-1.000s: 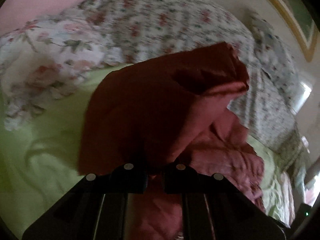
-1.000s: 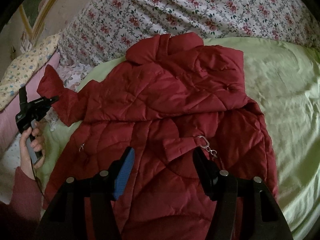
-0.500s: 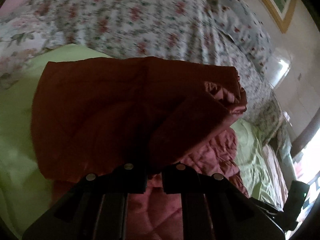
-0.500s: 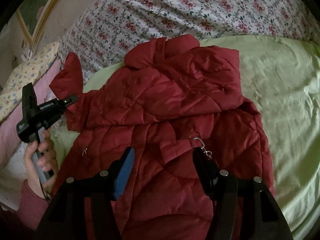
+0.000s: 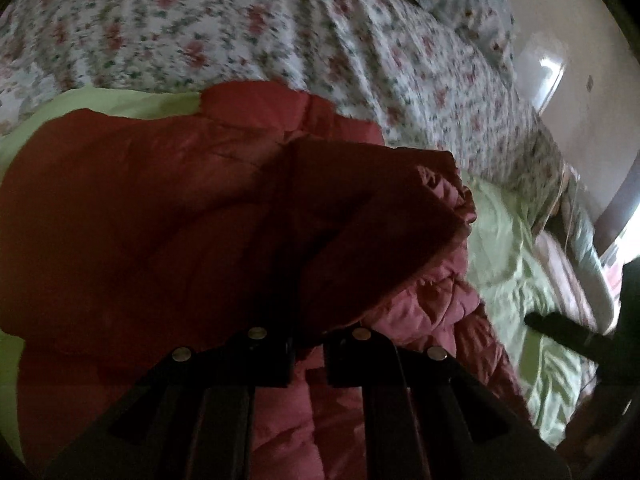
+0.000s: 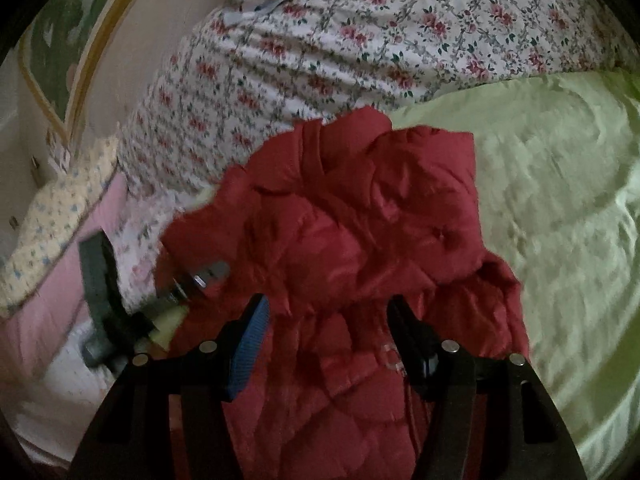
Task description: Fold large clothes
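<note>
A red quilted jacket [image 6: 360,232] lies on a light green sheet [image 6: 560,200]. My left gripper [image 5: 308,344] is shut on the jacket's sleeve [image 5: 360,208] and holds it folded over the jacket's body [image 5: 132,208]. In the right wrist view the left gripper [image 6: 192,280] shows blurred at the jacket's left edge. My right gripper [image 6: 328,320] is open and empty, its jaws wide apart just above the lower middle of the jacket. The right gripper's dark body also shows at the right edge of the left wrist view [image 5: 580,336].
A floral duvet [image 6: 360,40] is heaped behind the jacket. Pink and yellow-patterned bedding [image 6: 52,248] lies at the left. A wall with a framed picture [image 6: 60,40] stands behind. The green sheet stretches to the right.
My left gripper has carried the sleeve rightward over the jacket's body. The jacket now bunches up narrower. My right gripper stays open and has moved a little closer to the jacket.
</note>
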`<state>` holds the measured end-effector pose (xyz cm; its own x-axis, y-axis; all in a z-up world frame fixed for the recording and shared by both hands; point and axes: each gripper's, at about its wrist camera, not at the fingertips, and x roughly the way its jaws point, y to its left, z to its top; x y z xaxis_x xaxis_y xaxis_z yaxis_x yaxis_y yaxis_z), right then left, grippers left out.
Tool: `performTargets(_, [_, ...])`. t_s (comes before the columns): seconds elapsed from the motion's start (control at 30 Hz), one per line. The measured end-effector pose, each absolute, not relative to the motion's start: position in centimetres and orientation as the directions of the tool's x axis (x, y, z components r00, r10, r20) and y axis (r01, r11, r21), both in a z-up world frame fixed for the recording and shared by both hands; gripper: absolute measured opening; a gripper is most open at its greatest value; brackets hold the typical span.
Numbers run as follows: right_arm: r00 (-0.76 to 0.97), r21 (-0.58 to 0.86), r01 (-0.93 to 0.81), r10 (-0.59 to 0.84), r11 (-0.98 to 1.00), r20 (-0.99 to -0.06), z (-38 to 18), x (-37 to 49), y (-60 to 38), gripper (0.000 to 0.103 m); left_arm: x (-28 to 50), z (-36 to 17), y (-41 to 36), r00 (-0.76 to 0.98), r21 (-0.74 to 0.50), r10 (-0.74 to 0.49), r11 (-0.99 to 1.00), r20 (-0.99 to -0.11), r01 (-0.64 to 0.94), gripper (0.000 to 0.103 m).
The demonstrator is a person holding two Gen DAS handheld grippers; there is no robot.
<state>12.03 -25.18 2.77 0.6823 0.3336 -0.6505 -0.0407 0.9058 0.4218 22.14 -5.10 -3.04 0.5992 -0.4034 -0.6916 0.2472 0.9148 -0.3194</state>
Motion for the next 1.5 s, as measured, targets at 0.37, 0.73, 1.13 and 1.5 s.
performTargets(0.37, [0.657, 0.607, -0.001, 0.458, 0.794, -0.598, 0.5, 19.4, -26.5, 0.064, 21.7, -4.8, -9.4, 0.559, -0.285, -0.415, 0.908, -0.717, 0.308, 0.008])
performTargets(0.73, [0.654, 0.630, 0.036, 0.459, 0.776, -0.602, -1.4, 21.6, -27.0, 0.009, 21.6, -4.7, -8.0, 0.494, -0.365, -0.480, 0.876, -0.725, 0.316, 0.043])
performTargets(1.13, [0.703, 0.417, 0.066, 0.255, 0.906, -0.664, -0.3, 21.2, -29.7, 0.009, 23.2, -1.5, -0.1, 0.605, -0.301, -0.362, 0.931, -0.709, 0.204, 0.043])
performTargets(1.5, [0.716, 0.274, 0.065, 0.147, 0.959, -0.683, -0.5, 20.8, -28.4, 0.028, 27.2, -6.4, 2.0, 0.556, -0.191, -0.219, 0.976, -0.802, 0.108, 0.043])
